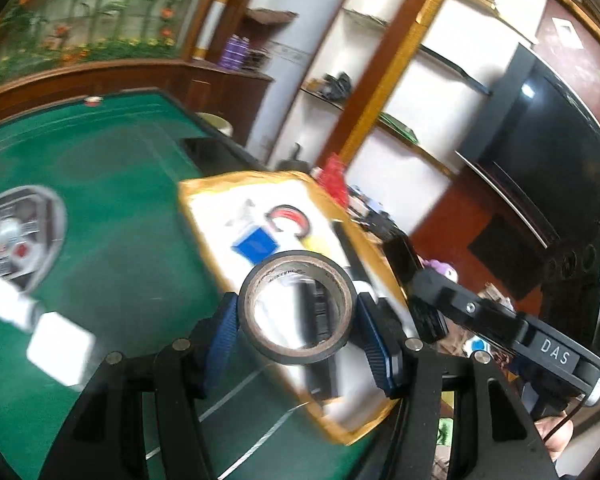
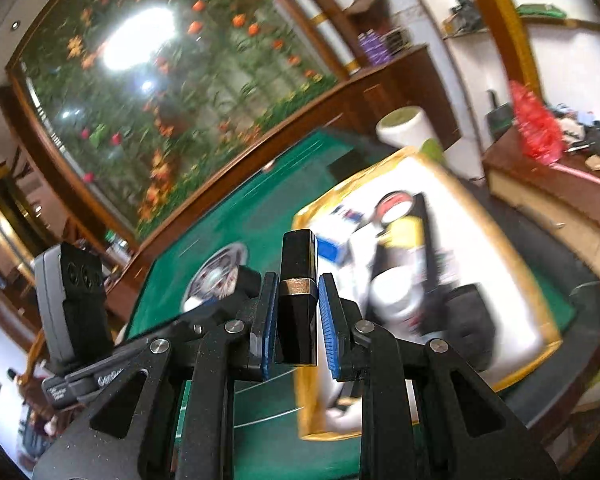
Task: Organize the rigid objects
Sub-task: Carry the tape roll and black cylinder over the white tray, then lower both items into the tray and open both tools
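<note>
Floral mural wall [image 2: 148, 92], wooden shelving [image 1: 384, 80], green-felt table [image 1: 112, 168]

Both wrist cams close above, seemingly sharing tray [image 1: 204, 216] [image 2: 512, 272].

One black tape roll [image 1: 297, 307], centre of left wrist view. One black tube with a gold band [image 2: 297, 297], centre of right wrist view. One gold-rimmed tray [image 2: 540, 300], right of centre. One red-rimmed roll [image 1: 289, 218] in it. Two white blocks [image 1: 60, 347], lower left. One green table [image 1: 112, 200].
</note>
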{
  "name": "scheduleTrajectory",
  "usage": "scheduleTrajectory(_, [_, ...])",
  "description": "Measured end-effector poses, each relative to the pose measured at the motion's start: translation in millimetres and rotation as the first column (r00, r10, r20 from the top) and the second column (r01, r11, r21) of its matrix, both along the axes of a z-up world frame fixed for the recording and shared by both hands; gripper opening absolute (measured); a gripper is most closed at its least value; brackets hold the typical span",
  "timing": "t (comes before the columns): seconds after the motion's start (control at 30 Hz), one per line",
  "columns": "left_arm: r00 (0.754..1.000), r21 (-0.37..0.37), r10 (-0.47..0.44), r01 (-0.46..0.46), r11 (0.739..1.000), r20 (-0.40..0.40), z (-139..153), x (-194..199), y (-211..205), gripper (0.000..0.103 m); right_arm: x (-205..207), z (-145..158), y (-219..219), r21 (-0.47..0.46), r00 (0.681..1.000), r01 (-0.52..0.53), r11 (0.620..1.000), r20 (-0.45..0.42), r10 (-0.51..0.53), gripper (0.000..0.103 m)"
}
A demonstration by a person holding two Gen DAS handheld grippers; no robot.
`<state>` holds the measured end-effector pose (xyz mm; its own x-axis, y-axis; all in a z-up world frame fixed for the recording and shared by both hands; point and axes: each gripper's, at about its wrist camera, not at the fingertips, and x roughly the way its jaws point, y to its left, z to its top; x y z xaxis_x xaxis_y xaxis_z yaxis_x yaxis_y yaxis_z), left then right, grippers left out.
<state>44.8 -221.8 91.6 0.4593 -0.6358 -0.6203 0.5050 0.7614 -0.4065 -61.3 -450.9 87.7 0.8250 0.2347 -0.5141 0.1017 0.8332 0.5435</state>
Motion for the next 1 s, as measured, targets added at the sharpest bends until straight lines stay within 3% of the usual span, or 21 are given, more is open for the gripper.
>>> scheduleTrajectory(0.27, [0.995,0.048,-0.06,0.063,0.997,-0.074,-28.2,7.9,-54.7,0.059,-1.0,-5.6,-43.5,-0.082,0.991,0.121,0.989,-0.049,-0.126,0.019])
scheduleTrajectory(0.63, [0.995,0.013,-0.06,0.061,0.998,-0.083,-34.2,7.8,-40.7,0.059,41.2,-33.4,-48.7,-0.115,0.981,0.103,0.988,-0.153,-0.12,0.019])
scheduleTrajectory(1.0, [0.997,0.053,-0.029,0.032,0.998,-0.065,-38.2,8.0,-44.6,0.06,50.4,-34.6,-48.8,-0.161,0.978,0.107,0.981,-0.161,-0.133,0.02])
